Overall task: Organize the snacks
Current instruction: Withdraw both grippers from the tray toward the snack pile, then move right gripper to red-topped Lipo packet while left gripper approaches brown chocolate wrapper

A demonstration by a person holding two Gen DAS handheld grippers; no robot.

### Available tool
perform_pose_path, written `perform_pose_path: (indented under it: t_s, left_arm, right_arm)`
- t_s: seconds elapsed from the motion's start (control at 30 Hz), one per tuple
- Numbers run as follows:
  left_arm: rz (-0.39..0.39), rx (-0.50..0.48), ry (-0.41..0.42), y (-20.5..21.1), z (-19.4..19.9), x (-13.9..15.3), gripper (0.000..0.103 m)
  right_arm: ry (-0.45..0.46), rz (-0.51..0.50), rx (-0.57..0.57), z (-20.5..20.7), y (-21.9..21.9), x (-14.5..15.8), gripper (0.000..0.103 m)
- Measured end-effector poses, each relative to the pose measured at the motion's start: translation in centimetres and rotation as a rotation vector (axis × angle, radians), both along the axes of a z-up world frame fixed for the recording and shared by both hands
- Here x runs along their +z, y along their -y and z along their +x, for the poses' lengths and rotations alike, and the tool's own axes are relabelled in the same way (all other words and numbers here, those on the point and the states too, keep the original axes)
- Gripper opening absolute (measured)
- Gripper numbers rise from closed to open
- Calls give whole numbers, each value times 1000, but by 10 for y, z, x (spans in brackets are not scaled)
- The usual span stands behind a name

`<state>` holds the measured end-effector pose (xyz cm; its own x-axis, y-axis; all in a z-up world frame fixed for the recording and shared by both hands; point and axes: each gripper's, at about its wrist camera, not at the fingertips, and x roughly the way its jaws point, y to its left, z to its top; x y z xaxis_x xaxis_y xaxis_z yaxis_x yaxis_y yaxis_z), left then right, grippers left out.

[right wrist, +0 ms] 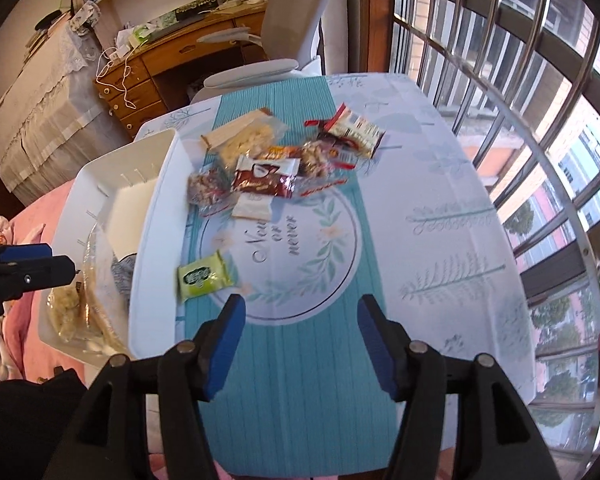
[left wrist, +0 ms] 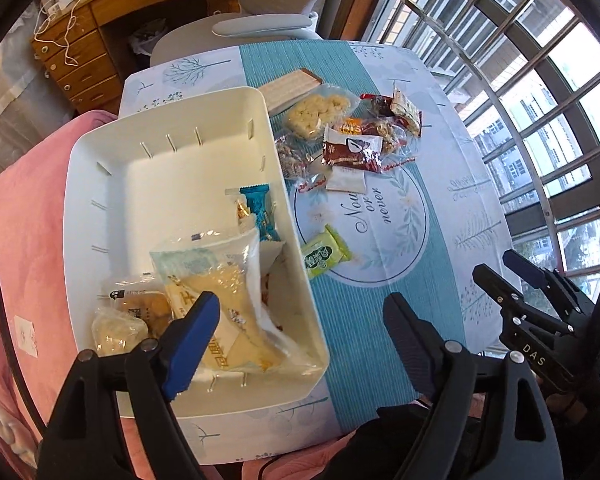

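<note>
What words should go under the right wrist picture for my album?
Open right tool above the tablecloth, near a green snack packet; more snacks wait beside the white bin.

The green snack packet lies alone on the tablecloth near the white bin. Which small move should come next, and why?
Probably lower the right gripper onto the green packet and close on it. Its jaws stand open and empty just above the cloth, and this packet is the nearest loose snack, lying apart from the pile. The white bin, already holding several snacks, is right beside it.
</note>
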<state>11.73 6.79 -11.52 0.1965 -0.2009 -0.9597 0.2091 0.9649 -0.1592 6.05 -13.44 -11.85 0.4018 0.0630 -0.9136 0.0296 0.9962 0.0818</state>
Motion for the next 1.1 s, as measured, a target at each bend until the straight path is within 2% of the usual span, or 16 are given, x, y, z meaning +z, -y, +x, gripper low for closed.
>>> perform_pose_path:
  t_s: [0.2, 0.33, 0.47, 0.9, 1.1]
  left_arm:
    - [29, 62, -15, 29, 16, 4, 83]
    - [35, 144, -25, 43, 32, 7, 83]
    - [5, 251, -47, 53, 49, 6, 83]
    - [-57, 547, -174, 81, 95, -26, 83]
    - [-74, 669, -232, 84, 118, -44, 83]
  right_arm:
    - [41, -35, 75, 19, 27, 6, 59]
    - [74, -63, 136, 35, 47, 10, 59]
    - [103, -92, 199, 52, 62, 14, 59]
    - [196, -146, 399, 113, 95, 12, 63]
    - [211, -122, 444, 148, 103, 8, 67]
